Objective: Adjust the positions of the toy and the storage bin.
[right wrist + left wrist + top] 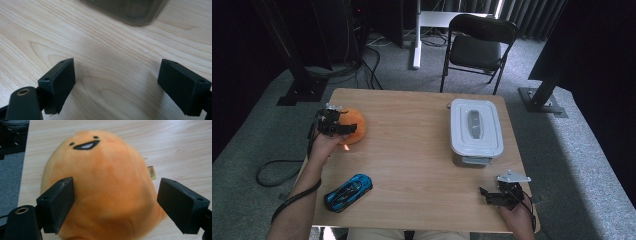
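Observation:
An orange plush toy (353, 125) with a stitched smiling face lies near the table's left edge. My left gripper (334, 124) sits over its near side. In the left gripper view the plush (105, 182) bulges between the wide-spread jaws of my left gripper (117, 181); the left pad (61, 202) is at its flank, while the right pad (180, 205) stands just beside it without squeezing. My right gripper (493, 193) rests at the front right corner of the table, and my right gripper (116, 62) is open over bare wood.
A white lidded container (475, 131) stands at the right of the wooden table (412, 150); its dark wall (130, 11) is just ahead of the right jaws. A blue toy car (348, 192) lies front left. A black folding chair (479, 45) stands beyond the table.

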